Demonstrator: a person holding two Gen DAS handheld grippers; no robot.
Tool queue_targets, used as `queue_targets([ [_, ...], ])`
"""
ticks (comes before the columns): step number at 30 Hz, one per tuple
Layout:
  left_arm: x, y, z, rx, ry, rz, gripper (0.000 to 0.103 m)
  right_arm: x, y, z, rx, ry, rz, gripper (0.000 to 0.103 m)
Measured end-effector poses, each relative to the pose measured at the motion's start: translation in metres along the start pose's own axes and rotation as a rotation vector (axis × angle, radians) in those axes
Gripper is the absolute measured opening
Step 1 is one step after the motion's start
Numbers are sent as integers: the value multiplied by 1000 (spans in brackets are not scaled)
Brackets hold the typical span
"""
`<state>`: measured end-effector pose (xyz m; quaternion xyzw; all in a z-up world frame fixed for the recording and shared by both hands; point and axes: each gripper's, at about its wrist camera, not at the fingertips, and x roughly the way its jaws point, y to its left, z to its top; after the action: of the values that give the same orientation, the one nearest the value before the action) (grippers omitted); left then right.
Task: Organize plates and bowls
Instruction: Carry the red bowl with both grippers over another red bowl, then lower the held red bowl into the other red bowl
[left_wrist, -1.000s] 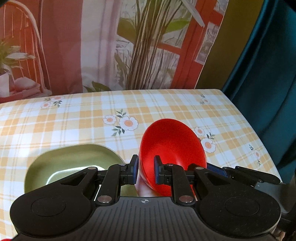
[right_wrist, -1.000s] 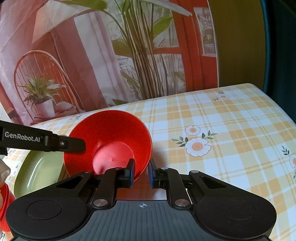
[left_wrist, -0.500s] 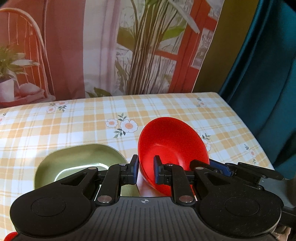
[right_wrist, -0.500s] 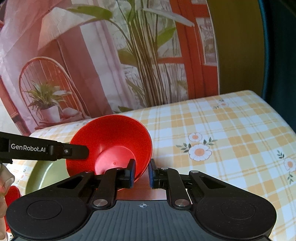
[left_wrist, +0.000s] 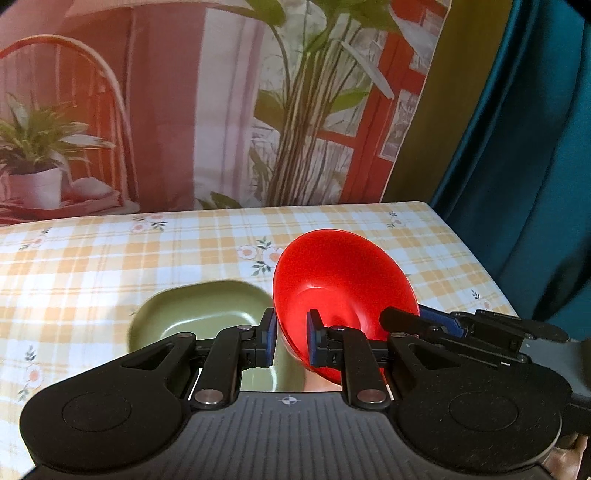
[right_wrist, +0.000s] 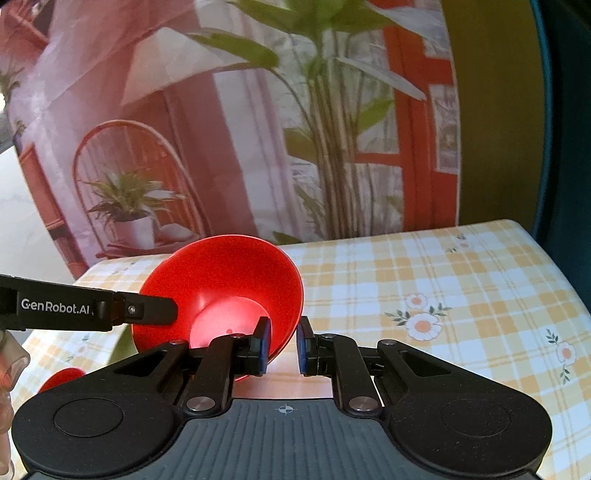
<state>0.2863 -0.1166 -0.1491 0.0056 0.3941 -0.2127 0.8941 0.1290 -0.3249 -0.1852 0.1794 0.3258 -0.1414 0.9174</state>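
Note:
A red bowl (left_wrist: 343, 284) hangs tilted above the checked tablecloth, held by both grippers. My left gripper (left_wrist: 291, 338) is shut on its left rim. My right gripper (right_wrist: 281, 347) is shut on its right rim; the bowl (right_wrist: 225, 284) opens toward that camera. The left gripper's finger (right_wrist: 110, 310) shows at the bowl's left edge in the right wrist view, and the right gripper (left_wrist: 443, 325) shows at the bowl's right edge in the left wrist view. An olive green dish (left_wrist: 203, 314) lies on the table below and left of the bowl.
A small red object (right_wrist: 61, 378) sits low at the left edge in the right wrist view. The table (right_wrist: 443, 280) is covered in a yellow checked floral cloth. A printed backdrop stands behind; a teal curtain (left_wrist: 535, 147) hangs on the right.
Both grippers have lifted the red bowl higher and tilted back; the table and the green dish sit lower and farther off in both views. The grip has not changed.

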Motion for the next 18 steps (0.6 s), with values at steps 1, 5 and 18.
queue_targets([
  [1,-6,2,-2,-2,-3,3,18,-2,6,0,-8,0,5,15],
  [5,-29,15,-12,1,-18,13,18,-9,29,2,-43,4,28,15],
  [18,-88,73,-42,-99,-51,46,18,-11,110,-7,-165,57,123,15],
])
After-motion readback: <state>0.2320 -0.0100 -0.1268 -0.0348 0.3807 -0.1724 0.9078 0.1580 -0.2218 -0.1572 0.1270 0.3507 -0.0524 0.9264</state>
